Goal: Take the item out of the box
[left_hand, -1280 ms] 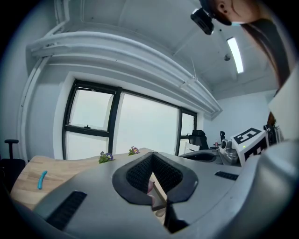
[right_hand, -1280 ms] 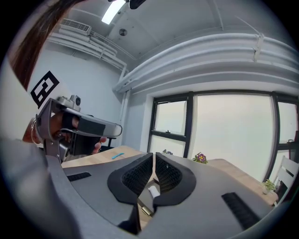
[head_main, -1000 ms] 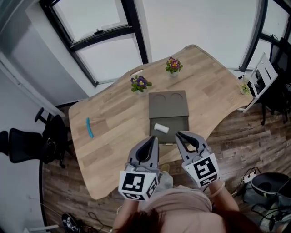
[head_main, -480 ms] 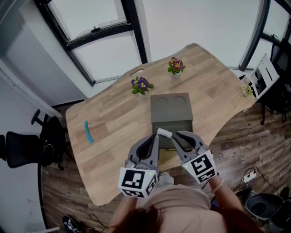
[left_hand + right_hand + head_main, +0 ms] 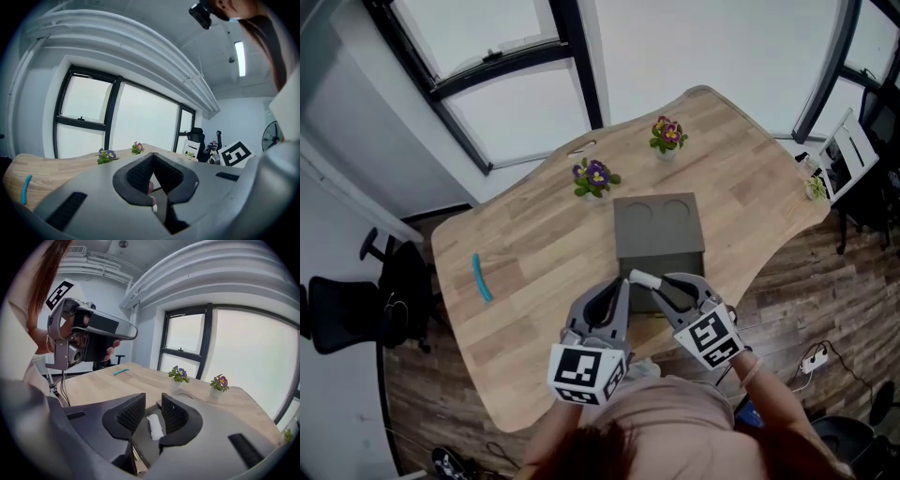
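**Item framed by right claw, not yet clamped**

Item (image 5: 153, 426), a small white roll, is seen lying lengthwise between the pads of the right claw (image 5: 153, 402). It sits just beyond and below the tips, inside the open grey box (image 5: 661, 251). The right claw is part open, with the gap a little wider than the roll. No firm contact on either pad can be confirmed. In the head view the roll (image 5: 642, 278) is placed off the left fingertip of the right claw (image 5: 682, 283), so some offset is likely.

The left claw (image 5: 152, 157) is held beside the right one, off the tabletop (image 5: 516, 253), with tips together and nothing gripped.

Judged step: closing on the roll, lift not begun.

Suggested handling:
- Right claw to be lowered until the pads straddle the roll's mid-length, not its end.
- Roll to be centred in the gap before closing, or it is likely to be pushed sideways against the box wall.
- Squeeze to be kept light, as the roll looks soft.
- Lift to be made straight up, clear of the box rim and of the lid (image 5: 658, 217) beyond the tips.
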`<state>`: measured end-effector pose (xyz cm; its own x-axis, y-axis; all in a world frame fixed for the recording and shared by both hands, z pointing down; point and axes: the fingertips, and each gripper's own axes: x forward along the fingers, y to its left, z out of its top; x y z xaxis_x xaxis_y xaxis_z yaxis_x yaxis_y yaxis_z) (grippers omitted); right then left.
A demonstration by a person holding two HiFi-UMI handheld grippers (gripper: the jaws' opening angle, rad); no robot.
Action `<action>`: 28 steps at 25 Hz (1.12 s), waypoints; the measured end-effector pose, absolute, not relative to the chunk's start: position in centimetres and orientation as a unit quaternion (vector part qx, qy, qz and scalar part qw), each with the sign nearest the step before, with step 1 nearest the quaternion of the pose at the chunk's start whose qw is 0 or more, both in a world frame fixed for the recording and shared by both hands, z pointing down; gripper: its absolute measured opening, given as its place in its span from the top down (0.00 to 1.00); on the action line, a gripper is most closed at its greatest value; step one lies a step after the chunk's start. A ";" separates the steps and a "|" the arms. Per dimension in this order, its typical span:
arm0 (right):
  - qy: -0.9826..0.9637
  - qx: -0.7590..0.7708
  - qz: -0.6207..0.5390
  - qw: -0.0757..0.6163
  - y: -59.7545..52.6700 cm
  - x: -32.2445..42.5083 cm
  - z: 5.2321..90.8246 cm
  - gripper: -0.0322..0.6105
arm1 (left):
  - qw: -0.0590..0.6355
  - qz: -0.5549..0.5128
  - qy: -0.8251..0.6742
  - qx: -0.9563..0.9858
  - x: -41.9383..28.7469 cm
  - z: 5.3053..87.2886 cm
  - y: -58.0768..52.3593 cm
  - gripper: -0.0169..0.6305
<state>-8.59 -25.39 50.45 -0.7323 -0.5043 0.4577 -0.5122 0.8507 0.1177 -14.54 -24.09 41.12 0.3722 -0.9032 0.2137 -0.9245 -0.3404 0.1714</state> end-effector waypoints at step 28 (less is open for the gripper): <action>-0.893 0.215 0.043 0.393 -28.1 -10.1 63.5 0.76 | 0.174 0.031 -0.549 0.817 -18.3 46.0 -27.0 0.97</action>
